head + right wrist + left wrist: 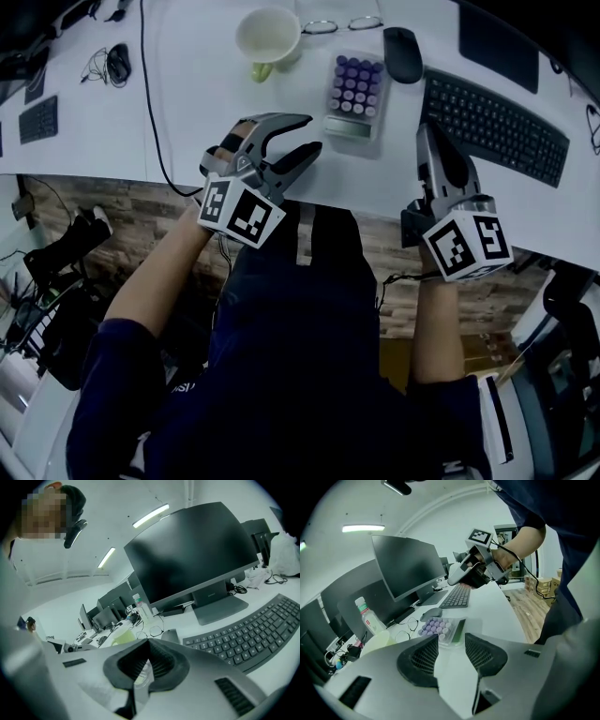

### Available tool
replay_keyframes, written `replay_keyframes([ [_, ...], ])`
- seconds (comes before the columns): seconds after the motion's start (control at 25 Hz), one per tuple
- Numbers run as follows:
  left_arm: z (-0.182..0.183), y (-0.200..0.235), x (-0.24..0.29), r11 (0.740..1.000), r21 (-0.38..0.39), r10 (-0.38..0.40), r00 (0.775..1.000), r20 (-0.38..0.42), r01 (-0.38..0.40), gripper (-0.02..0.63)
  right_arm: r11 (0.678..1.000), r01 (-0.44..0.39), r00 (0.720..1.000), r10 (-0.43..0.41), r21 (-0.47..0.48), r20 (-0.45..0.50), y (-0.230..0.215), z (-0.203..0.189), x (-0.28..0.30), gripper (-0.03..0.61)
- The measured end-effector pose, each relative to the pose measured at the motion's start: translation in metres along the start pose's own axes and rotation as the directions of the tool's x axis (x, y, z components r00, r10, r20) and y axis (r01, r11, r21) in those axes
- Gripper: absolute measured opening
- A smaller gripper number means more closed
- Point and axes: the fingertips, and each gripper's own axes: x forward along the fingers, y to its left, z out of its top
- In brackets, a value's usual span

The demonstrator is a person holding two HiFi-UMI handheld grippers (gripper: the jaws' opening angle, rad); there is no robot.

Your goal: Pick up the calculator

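Note:
The calculator [354, 94] is pale with purple keys and lies flat on the white desk [187, 112], between the mug and the mouse. My left gripper [307, 134] hovers just left of and nearer than it, jaws open and empty. In the left gripper view the calculator [440, 629] lies straight ahead beyond the open left gripper [451, 651]. My right gripper [428, 131] rests over the desk's front edge, right of the calculator, with its jaws shut on nothing. In the right gripper view, the right gripper [147, 643] has its tips touching.
A pale green mug [268, 37] stands behind and left of the calculator, with glasses [339, 24] behind it. A dark mouse [403, 53] and black keyboard [492, 114] lie to its right. A monitor [192, 555] and bottle [368, 616] stand at the back. A black cable [150, 103] crosses the desk.

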Motion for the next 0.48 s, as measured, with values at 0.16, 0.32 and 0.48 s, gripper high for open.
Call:
replay_keyframes([
  [0.16, -0.003, -0.006, 0.009, 0.999, 0.037, -0.010, 1.000, 0.001, 0.010, 0.196, 1.000, 0.009, 1.000, -0.009, 0.003, -0.006, -0.004, -0.008, -0.002, 0.003],
  [0.32, -0.009, -0.011, 0.017, 0.998, 0.066, -0.022, 1.000, -0.004, 0.022, 0.196, 1.000, 0.016, 1.000, -0.015, 0.008, -0.012, -0.008, -0.017, -0.001, 0.003],
  [0.48, -0.014, -0.014, 0.024, 0.995, 0.094, -0.027, 1.000, -0.012, 0.028, 0.196, 1.000, 0.018, 1.000, -0.018, 0.017, -0.016, -0.010, -0.023, -0.001, 0.003],
])
